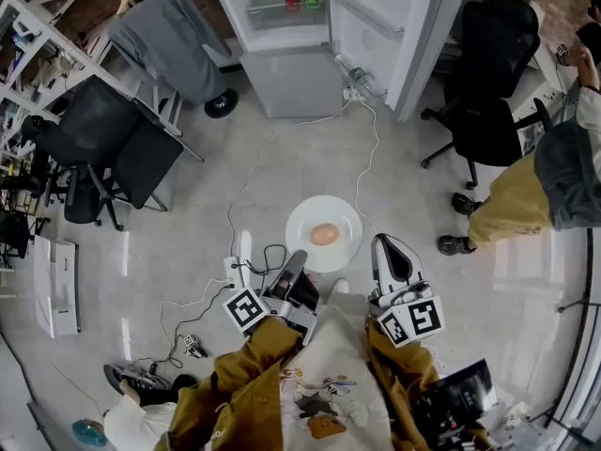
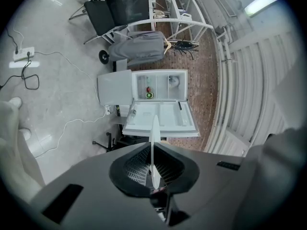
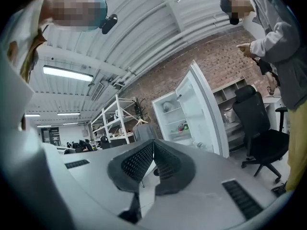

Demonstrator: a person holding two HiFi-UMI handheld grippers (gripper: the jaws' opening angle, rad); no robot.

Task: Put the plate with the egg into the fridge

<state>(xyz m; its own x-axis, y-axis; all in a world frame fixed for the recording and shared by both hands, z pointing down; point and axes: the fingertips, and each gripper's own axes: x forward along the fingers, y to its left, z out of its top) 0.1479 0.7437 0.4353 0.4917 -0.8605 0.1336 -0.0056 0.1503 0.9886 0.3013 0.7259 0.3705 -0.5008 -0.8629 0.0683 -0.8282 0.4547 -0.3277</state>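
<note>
A white plate (image 1: 340,216) with a brown egg (image 1: 324,235) on it hangs level above the floor in the head view. My left gripper (image 1: 299,257) is shut on the plate's near rim. In the left gripper view the plate (image 2: 154,133) shows edge-on, clamped between the two dark pads. Straight ahead stands the white fridge (image 1: 286,40), its door (image 1: 394,26) swung open to the right and jars on a shelf; the fridge (image 2: 156,87) also shows in the left gripper view. My right gripper (image 1: 386,244) hangs beside the plate, shut with nothing in it, its tips (image 3: 153,142) together.
Black office chairs stand at the left (image 1: 103,148) and at the right (image 1: 493,83). A person (image 1: 535,191) stands close on the right. White cables (image 1: 366,158) and a power strip (image 1: 232,271) lie on the floor between me and the fridge. A grey cover (image 1: 169,40) drapes a trolley left of the fridge.
</note>
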